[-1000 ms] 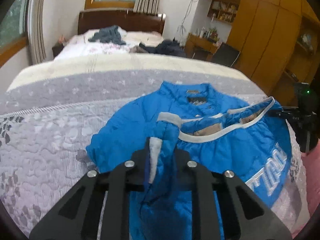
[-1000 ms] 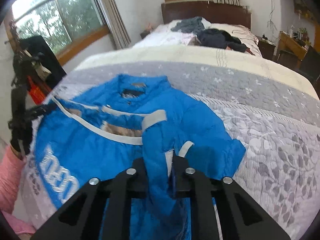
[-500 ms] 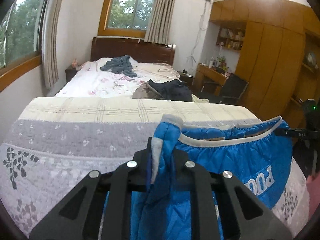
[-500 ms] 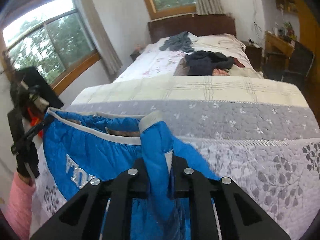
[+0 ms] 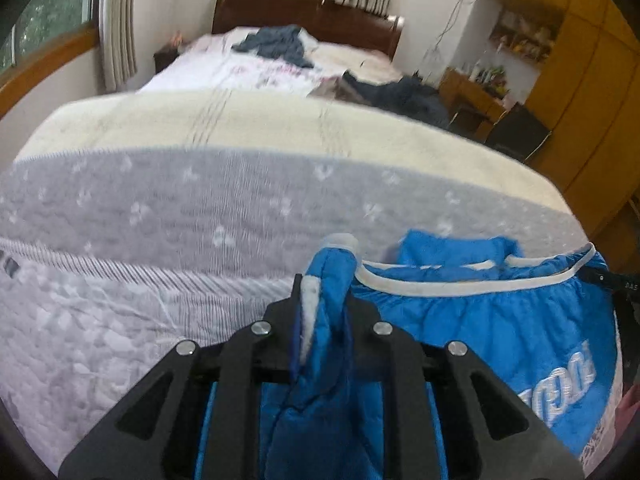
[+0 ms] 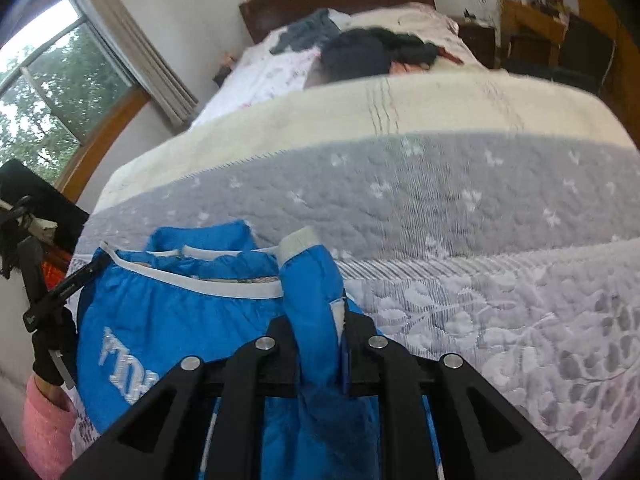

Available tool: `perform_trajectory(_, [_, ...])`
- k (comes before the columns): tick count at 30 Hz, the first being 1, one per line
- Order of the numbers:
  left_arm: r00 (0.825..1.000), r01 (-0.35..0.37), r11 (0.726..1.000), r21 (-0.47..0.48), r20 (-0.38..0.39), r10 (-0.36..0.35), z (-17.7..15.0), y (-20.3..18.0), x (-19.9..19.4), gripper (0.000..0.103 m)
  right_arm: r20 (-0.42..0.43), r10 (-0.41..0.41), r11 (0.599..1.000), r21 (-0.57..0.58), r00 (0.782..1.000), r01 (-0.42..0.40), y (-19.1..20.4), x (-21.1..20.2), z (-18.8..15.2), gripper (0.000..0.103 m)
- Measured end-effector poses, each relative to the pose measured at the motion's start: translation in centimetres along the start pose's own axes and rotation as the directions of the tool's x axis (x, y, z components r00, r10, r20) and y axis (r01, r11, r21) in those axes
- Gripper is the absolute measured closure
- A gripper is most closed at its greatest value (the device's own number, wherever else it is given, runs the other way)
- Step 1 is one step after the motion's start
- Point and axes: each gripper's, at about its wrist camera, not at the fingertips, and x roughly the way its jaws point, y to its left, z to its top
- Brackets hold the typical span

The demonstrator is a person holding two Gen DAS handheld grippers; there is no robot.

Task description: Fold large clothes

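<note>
**Both grippers clamp the hem corners of a blue jacket over the bed**

The left gripper (image 5: pixel 322 312) is clenched on a bunched corner of the blue padded jacket (image 5: pixel 480 336); a fold of blue fabric with white trim (image 5: pixel 460 286) stands up between its two black fingers (image 5: pixel 280 320). The right gripper (image 6: pixel 320 328) is likewise clamped on the jacket's (image 6: pixel 180 320) opposite corner, with a blue roll capped by a pale cuff-like end (image 6: pixel 296 242) rising between its fingers (image 6: pixel 362 332).

The white-edged hem runs taut between the two grippers, and the jacket hangs or lies below it near the bed's (image 5: pixel 160 208) near edge, white lettering (image 5: pixel 560 376) showing on the blue panel. The collar (image 5: pixel 456 246) peeks out just beyond the hem, lying on the grey quilted bedspread (image 6: pixel 480 200). Whether the lower part of the jacket touches the bed cannot be told.

In the right wrist view the left gripper appears at the left edge as a black frame gripping the hem end, with a pink sleeve (image 6: pixel 44 424) below it.

Past the grey band, a cream blanket (image 5: pixel 240 120) covers the bed's far part. A second bed (image 5: pixel 240 68) beyond it carries dark clothes (image 5: pixel 400 94) and a grey garment (image 5: pixel 280 42), in front of a dark wooden headboard (image 5: pixel 312 10). Wooden wardrobes (image 5: pixel 580 80) stand along the right wall.
</note>
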Motion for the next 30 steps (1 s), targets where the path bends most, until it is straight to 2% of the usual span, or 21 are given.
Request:
perform_trajectory(6, [0.998,0.007,0.998,-0.063,-0.057,-0.011,-0.2,1.4,1.6,0.071,-0.042,0.013,0.998,0.061,0.999,-0.010,-1.7,3.0,-0.9,0.082])
perform_trajectory(8, [0.998,0.001,0.997,-0.081,-0.062,-0.006,-0.2,1.7,1.4,0.061,-0.040,0.014,0.998,0.066,0.999,-0.011,-1.7,2.8,-0.9,0.078])
perform_trajectory(12, [0.999,0.020,0.990,-0.137,-0.041,-0.026,-0.3,2.8,-0.9,0.061,-0.018,-0.029,0.999,0.035,0.999,0.030,-1.1,0.3,-1.3,0.062])
perform_trajectory(16, [0.999,0.049,0.987,-0.156,0.005,-0.049,-1.3,3.2,-5.2,0.061,0.000,-0.002,1.000,-0.002,1.000,0.002,-0.9,-3.1,-3.0,0.062])
perform_trajectory(18, [0.998,0.065,0.988,-0.136,0.027,-0.062,-2.6,2.9,-7.7,0.060,-0.004,0.001,1.000,-0.023,1.000,-0.001,-0.7,-4.8,-4.7,0.060])
perform_trajectory(19, [0.998,0.052,0.992,-0.116,0.036,-0.048,-3.6,2.5,-9.1,0.058,-0.001,-0.002,1.000,-0.032,1.000,0.002,-0.7,-5.6,-5.7,0.060])
perform_trajectory(21, [0.999,0.026,0.996,-0.088,0.042,-0.022,-5.5,2.1,-11.0,0.056,-0.004,0.027,0.999,-0.026,1.000,-0.027,-1.0,-7.1,-7.9,0.057])
perform_trajectory(23, [0.999,0.033,0.997,-0.065,0.037,-0.031,-8.0,1.5,-12.8,0.053,-0.015,0.072,0.997,-0.001,0.997,-0.072,-1.5,-8.2,-10.2,0.056])
perform_trajectory(30, [0.998,0.061,0.994,-0.094,0.026,-0.059,-13.9,2.1,-14.5,0.053,-0.029,0.130,0.991,0.040,0.991,-0.129,-2.8,-9.0,-15.6,0.052])
